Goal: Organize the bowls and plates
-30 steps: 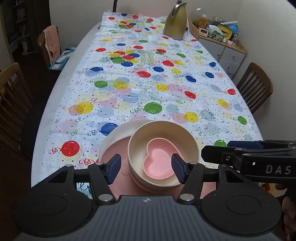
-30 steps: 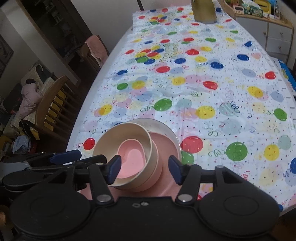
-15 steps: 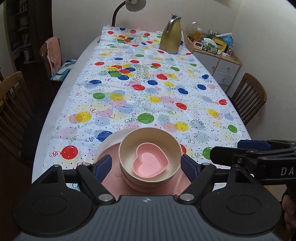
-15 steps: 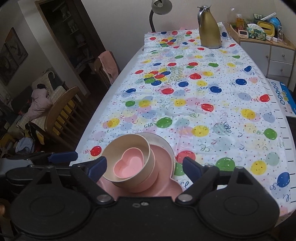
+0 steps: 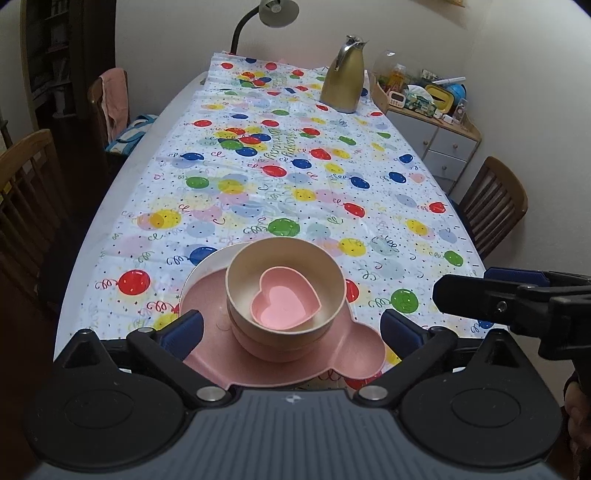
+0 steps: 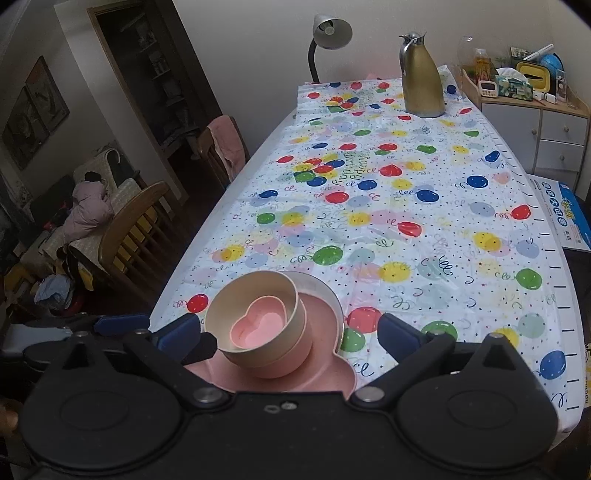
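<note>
Near the table's front edge stands a stack: a white plate [image 5: 207, 264], a pink eared plate [image 5: 354, 354], a pink bowl [image 5: 273, 350], a cream bowl [image 5: 240, 291] and a pink heart dish [image 5: 284, 308] inside it. My left gripper [image 5: 291, 328] hovers in front of the stack with its jaws opening wide. Its blue pads stand clear of the bowls on both sides. My right gripper [image 6: 290, 332] faces the same stack from the right, jaws also opening, and the heart dish [image 6: 258, 328] and cream bowl [image 6: 221, 306] lie untouched between its pads.
A balloon-print tablecloth [image 5: 295, 177] covers the long table. A gold jug [image 5: 341, 81] and a lamp [image 5: 273, 11] stand at the far end. Wooden chairs [image 5: 491, 199] flank the table, with another chair [image 5: 22, 192] on the left. A cluttered cabinet [image 5: 436, 125] sits right.
Both grippers have drawn back and slightly up from the stack while their jaws spread wider. The stack has stayed in place on the table.
</note>
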### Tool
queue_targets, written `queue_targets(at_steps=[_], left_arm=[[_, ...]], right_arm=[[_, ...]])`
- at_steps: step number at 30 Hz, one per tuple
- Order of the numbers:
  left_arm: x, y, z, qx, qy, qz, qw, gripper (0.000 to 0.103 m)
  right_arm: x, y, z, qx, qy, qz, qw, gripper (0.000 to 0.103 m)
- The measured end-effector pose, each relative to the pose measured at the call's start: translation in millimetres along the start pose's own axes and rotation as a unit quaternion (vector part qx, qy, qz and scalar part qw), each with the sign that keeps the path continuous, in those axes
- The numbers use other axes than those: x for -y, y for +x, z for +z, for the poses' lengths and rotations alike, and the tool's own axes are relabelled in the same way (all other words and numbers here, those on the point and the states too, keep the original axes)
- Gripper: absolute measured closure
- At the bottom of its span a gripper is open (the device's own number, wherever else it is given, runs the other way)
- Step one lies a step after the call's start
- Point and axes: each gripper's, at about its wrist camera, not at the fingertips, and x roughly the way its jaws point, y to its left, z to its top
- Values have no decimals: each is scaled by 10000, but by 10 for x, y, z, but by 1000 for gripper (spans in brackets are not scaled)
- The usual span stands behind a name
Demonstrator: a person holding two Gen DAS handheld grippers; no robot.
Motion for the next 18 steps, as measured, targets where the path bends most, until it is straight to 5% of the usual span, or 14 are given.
queue_targets(at_steps=[18], left_arm=[[10, -326, -219, 249, -212, 442, 9985, 1]], right_arm=[[-32, -236, -263, 219, 31, 57, 9997, 0]])
